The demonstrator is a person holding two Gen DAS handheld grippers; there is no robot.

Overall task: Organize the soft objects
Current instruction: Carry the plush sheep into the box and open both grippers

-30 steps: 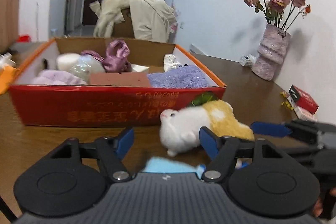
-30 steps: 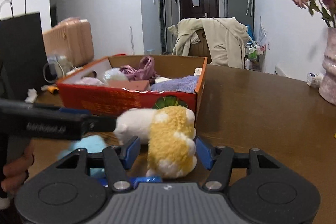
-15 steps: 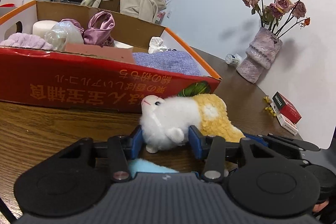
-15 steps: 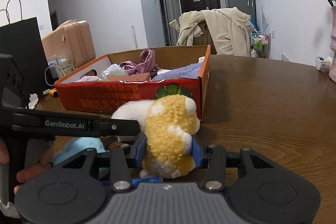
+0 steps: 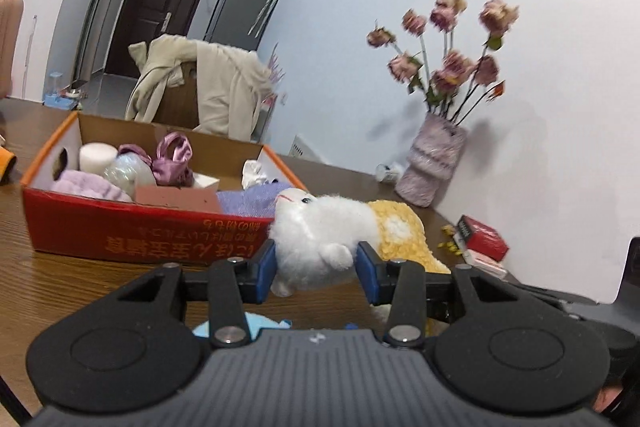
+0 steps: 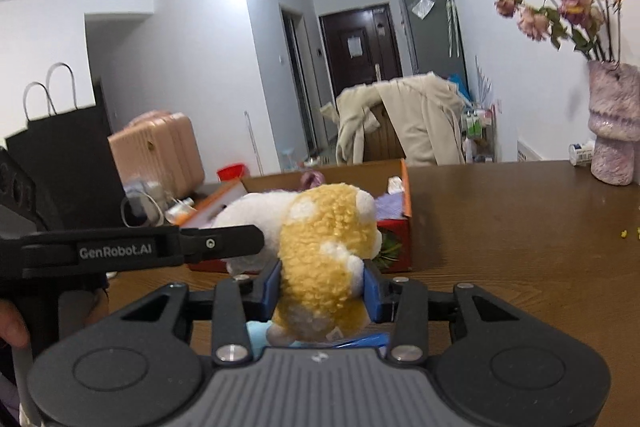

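Observation:
A white and yellow plush toy [image 5: 320, 231] hangs in the air in front of the red cardboard box [image 5: 120, 235]. My left gripper [image 5: 316, 263] is closing, its blue pads pressing on the toy's white head end. In the right wrist view my right gripper [image 6: 322, 287] is shut on the toy's yellow rear [image 6: 324, 247], and the left gripper's finger [image 6: 224, 239] reaches in from the left. The box [image 6: 404, 187] holds several soft things, among them purple cloths and a pink satin piece [image 5: 174, 163]. A light blue soft thing [image 5: 248, 323] lies on the table below the grippers, mostly hidden.
A fuzzy pink vase of dried roses [image 5: 436, 167] stands at the wall on the right, with red packs [image 5: 482, 239] near it. A black paper bag [image 6: 68, 147] and a pink suitcase [image 6: 160, 151] are on the left. A chair with a beige coat [image 5: 208, 91] stands behind the box.
Both grippers closed on the plush toy, one at each end, and lifted it off the table. The box now sits lower in both views.

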